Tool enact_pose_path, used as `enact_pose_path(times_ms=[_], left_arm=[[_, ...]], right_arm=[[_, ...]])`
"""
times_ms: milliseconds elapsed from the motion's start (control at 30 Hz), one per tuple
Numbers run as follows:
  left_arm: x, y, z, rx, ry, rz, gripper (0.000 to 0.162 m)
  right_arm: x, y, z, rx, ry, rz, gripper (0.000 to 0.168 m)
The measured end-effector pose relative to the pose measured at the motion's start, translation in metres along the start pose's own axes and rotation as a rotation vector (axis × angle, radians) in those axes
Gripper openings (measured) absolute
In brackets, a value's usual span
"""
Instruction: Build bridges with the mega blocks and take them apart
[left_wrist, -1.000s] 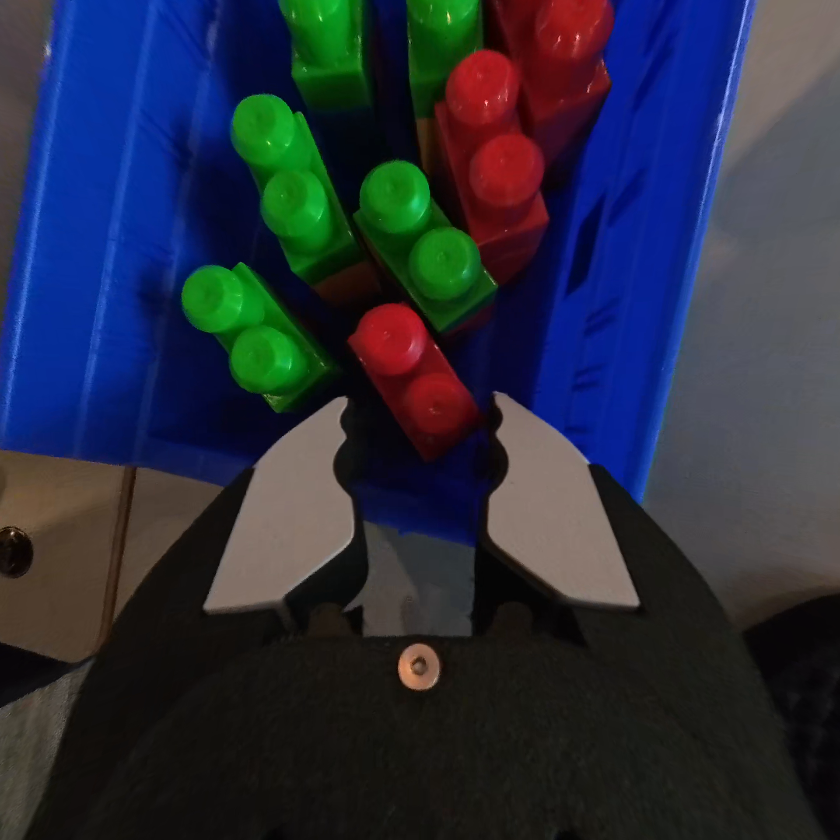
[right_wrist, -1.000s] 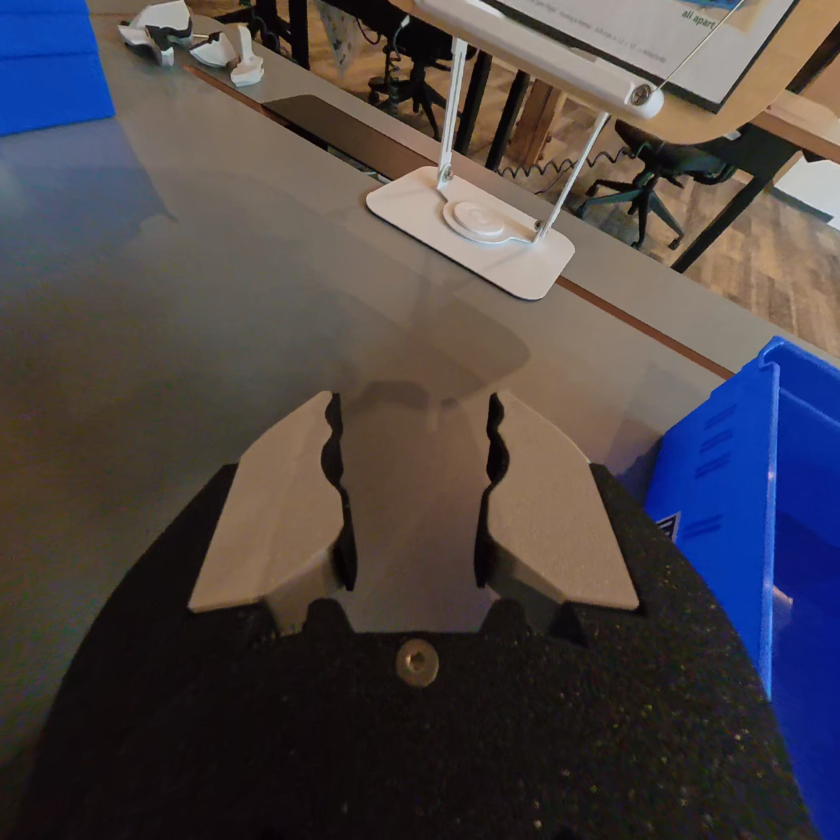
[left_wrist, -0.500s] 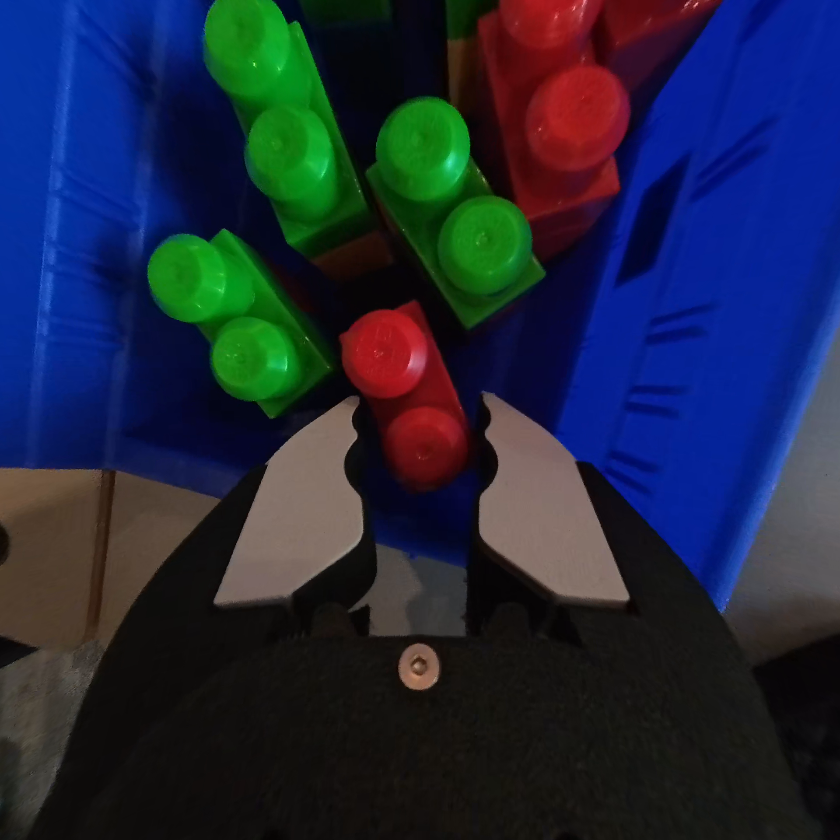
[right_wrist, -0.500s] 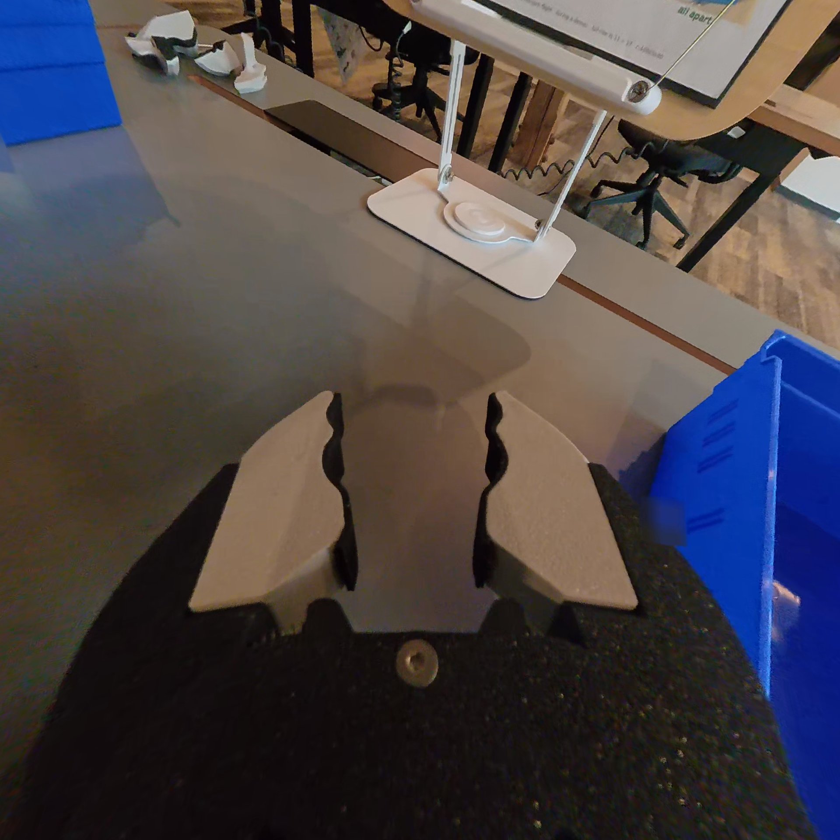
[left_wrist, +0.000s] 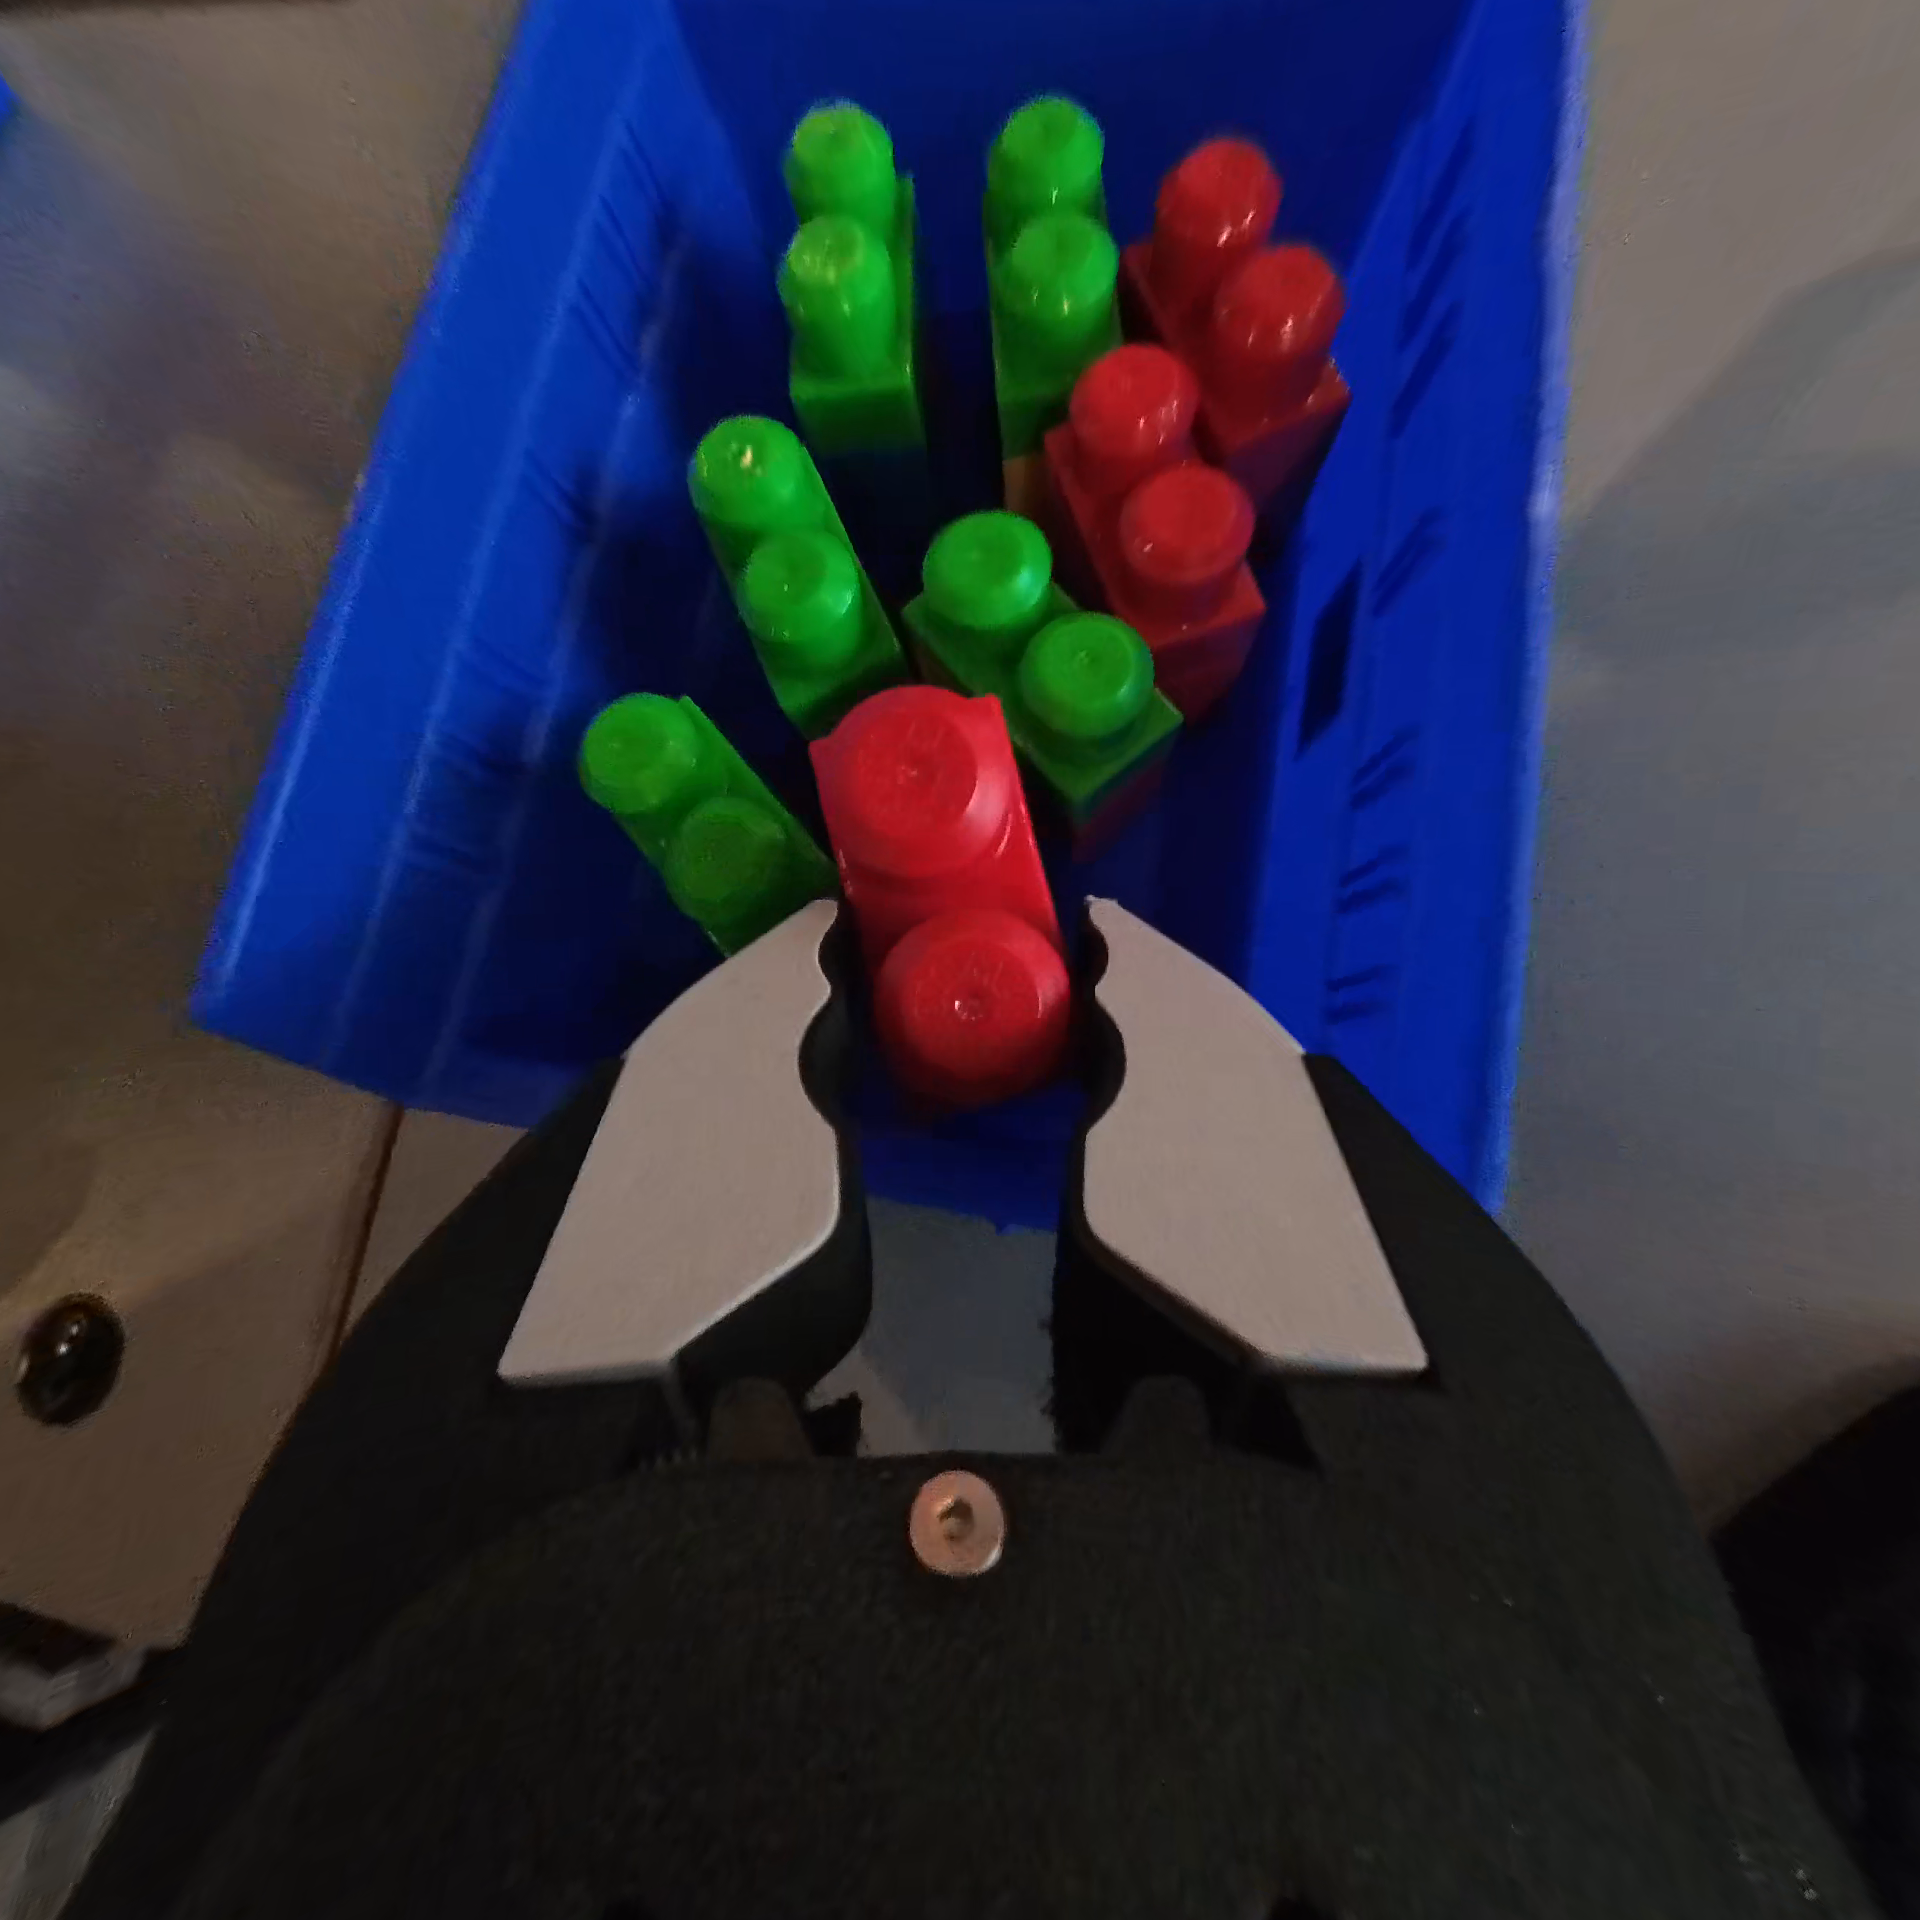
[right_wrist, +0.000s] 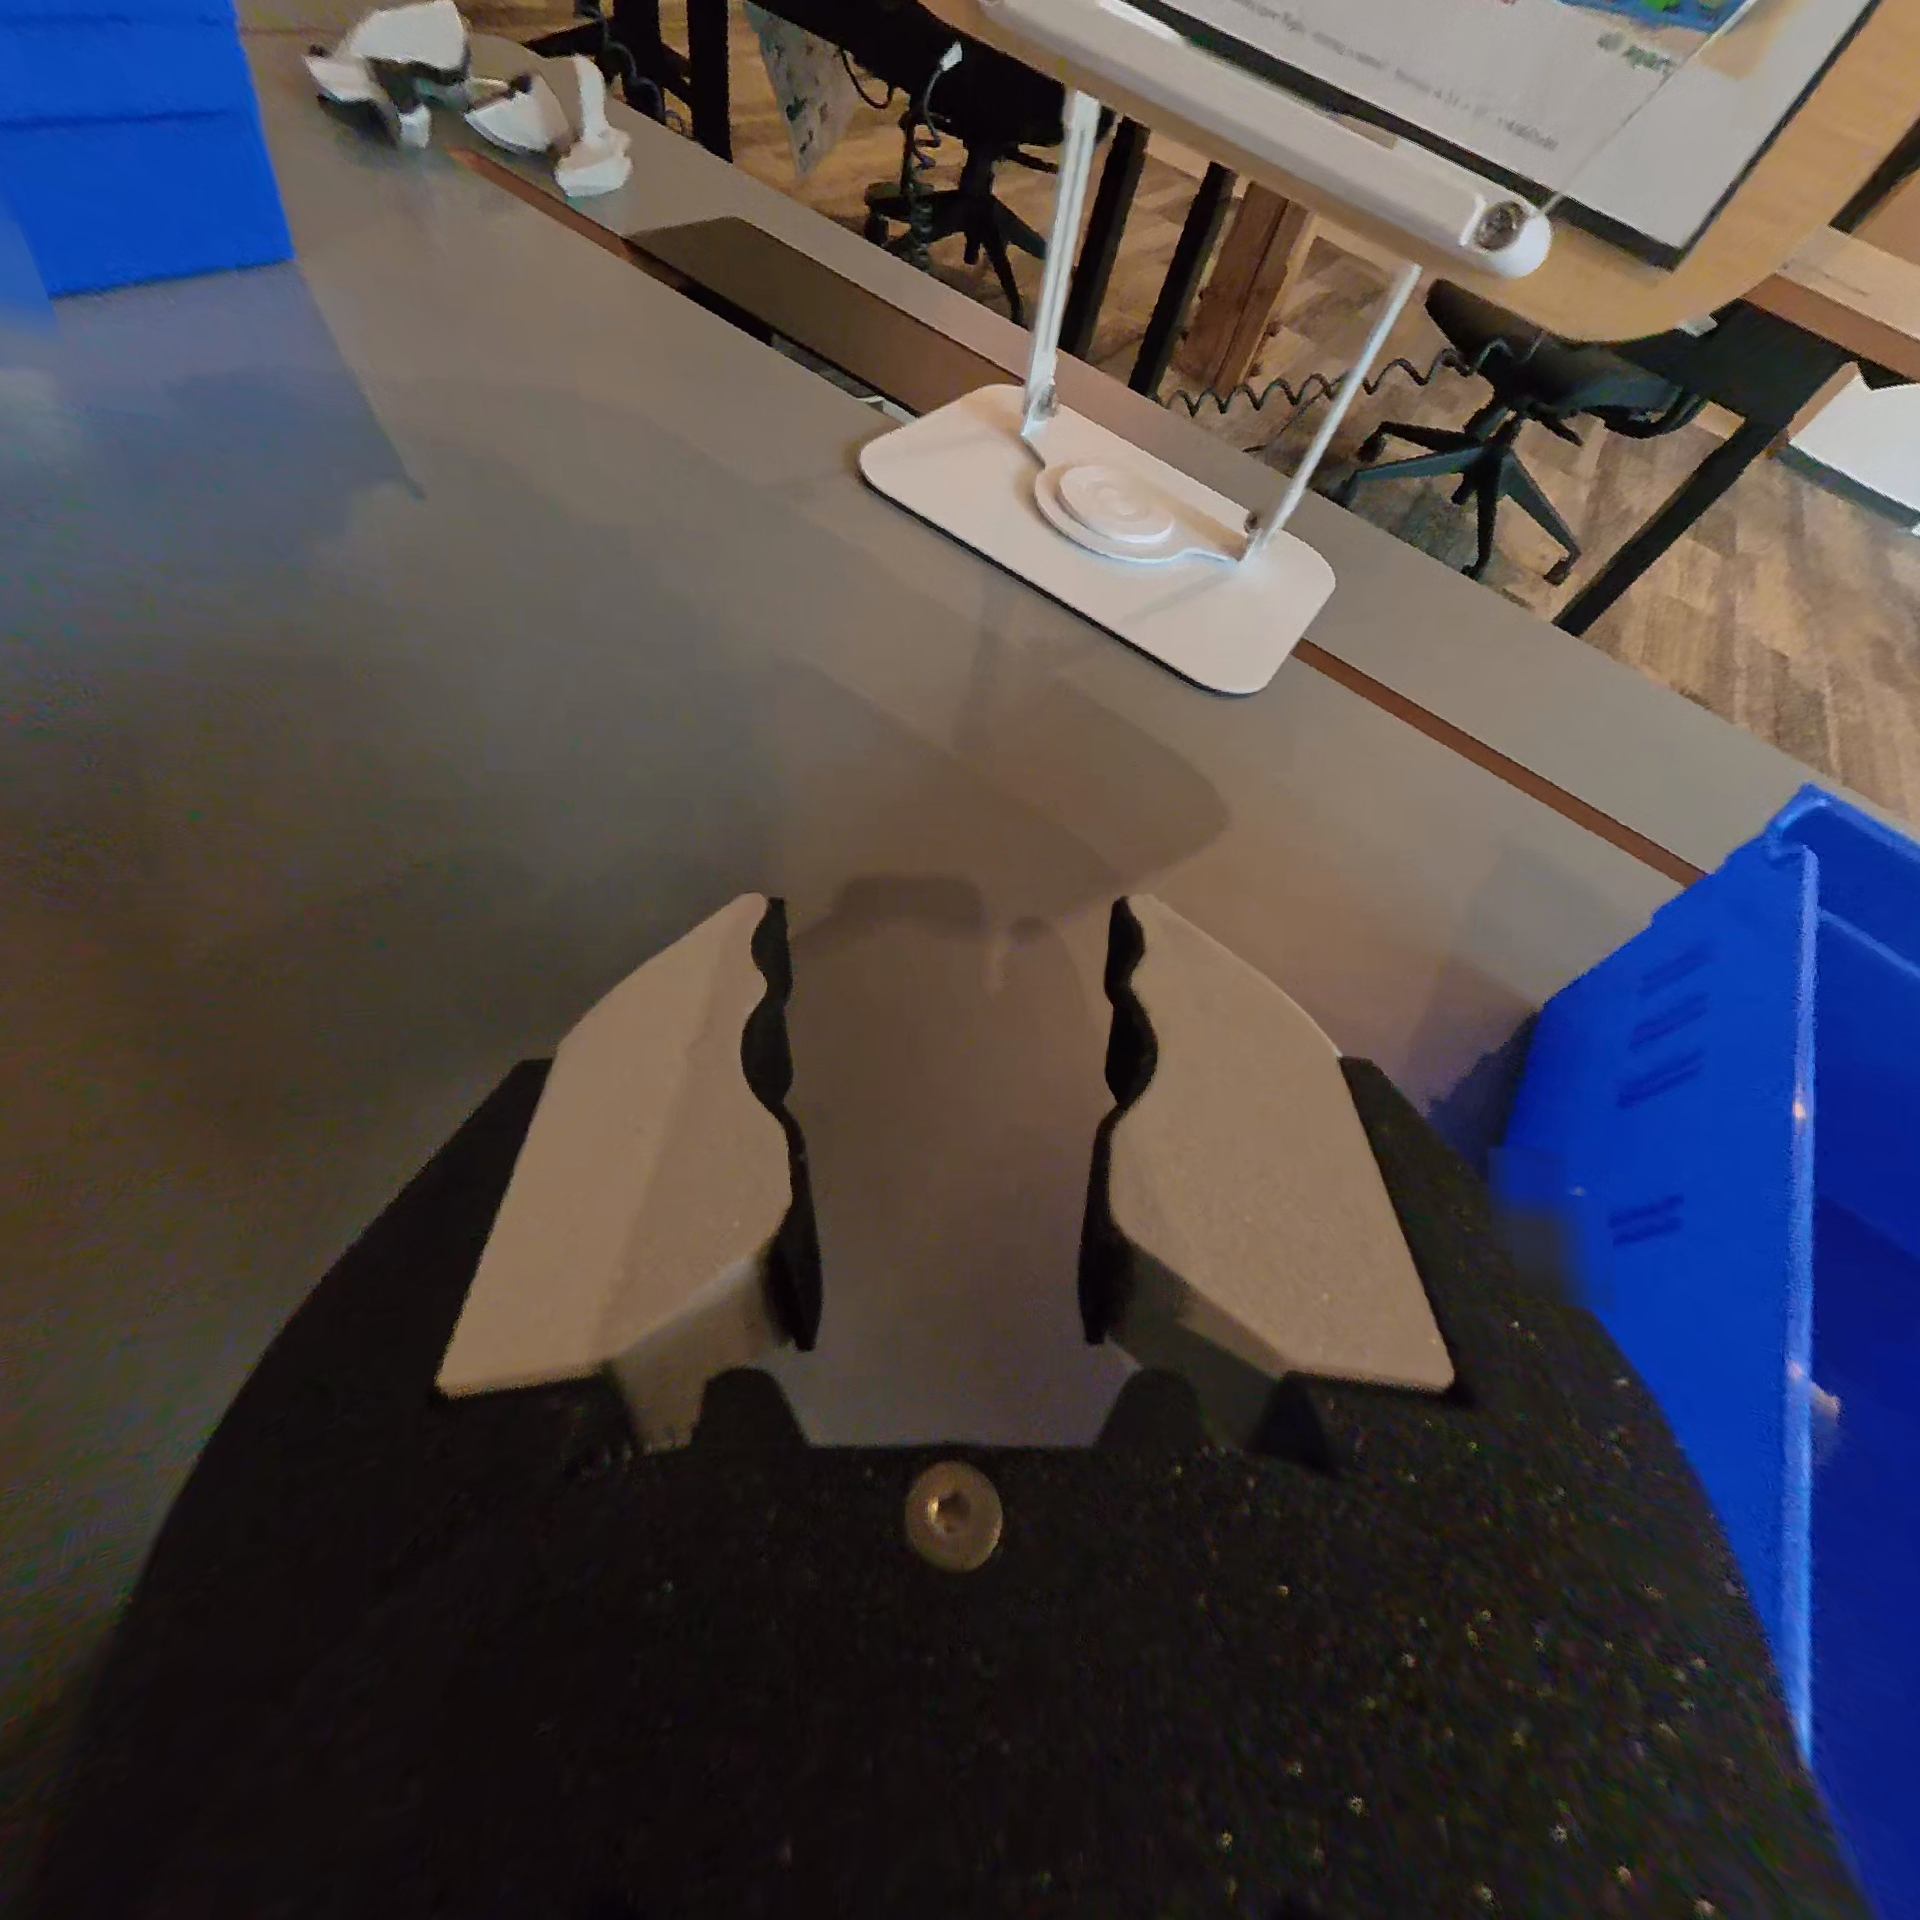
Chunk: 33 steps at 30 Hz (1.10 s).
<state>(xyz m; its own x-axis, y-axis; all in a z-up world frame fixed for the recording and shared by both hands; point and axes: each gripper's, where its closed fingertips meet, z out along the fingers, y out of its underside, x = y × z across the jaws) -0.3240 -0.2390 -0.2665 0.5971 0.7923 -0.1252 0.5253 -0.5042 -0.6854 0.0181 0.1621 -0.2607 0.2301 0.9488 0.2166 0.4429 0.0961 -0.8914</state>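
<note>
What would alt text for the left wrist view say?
The left gripper has its jaws closed on a red two-stud block above a blue bin. Five green blocks and two more red blocks stand in the bin.

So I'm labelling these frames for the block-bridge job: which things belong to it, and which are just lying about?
Job:
- red block, gripped in the left tool
- green blocks and other red blocks standing in the blue bin
- right tool, open and empty over the grey table

Lying about:
- white stand
- white broken-looking pieces
- office chairs
</note>
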Motion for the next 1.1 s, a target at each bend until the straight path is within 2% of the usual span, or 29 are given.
enact_pose_path(times_ms=[200, 400, 500, 633, 767, 900, 1000, 1100], left_arm=[[0.019, -0.034, -0.038, 0.257, 0.19, 0.01, 0.039], [0.075, -0.07, -0.085, 0.496, 0.467, 0.059, 0.039], [0.118, -0.085, -0.114, 0.611, 0.653, 0.102, 0.039], [0.183, -0.094, -0.158, 0.732, 0.983, 0.124, 0.039], [0.233, -0.095, -0.194, 0.804, 1.271, 0.108, 0.039], [0.261, -0.092, -0.218, 0.843, 1.487, 0.057, 0.038], [0.272, -0.09, -0.228, 0.852, 1.578, 0.032, 0.038], [0.279, -0.088, -0.23, 0.853, 1.592, 0.041, 0.038]], right_arm=[[-0.028, -0.021, 0.0, 0.062, -0.119, 0.011, 0.058], [-0.057, -0.05, -0.008, 0.106, -0.198, -0.068, 0.059], [-0.081, -0.073, -0.017, 0.162, -0.303, -0.074, 0.059], [-0.122, -0.12, -0.036, 0.314, -0.555, 0.028, 0.06], [-0.147, -0.162, -0.049, 0.422, -0.758, 0.127, 0.064], [-0.163, -0.189, -0.054, 0.462, -0.902, 0.157, 0.072], [-0.171, -0.203, -0.059, 0.49, -0.996, 0.187, 0.072], [-0.173, -0.213, -0.064, 0.512, -1.061, 0.219, 0.068]])
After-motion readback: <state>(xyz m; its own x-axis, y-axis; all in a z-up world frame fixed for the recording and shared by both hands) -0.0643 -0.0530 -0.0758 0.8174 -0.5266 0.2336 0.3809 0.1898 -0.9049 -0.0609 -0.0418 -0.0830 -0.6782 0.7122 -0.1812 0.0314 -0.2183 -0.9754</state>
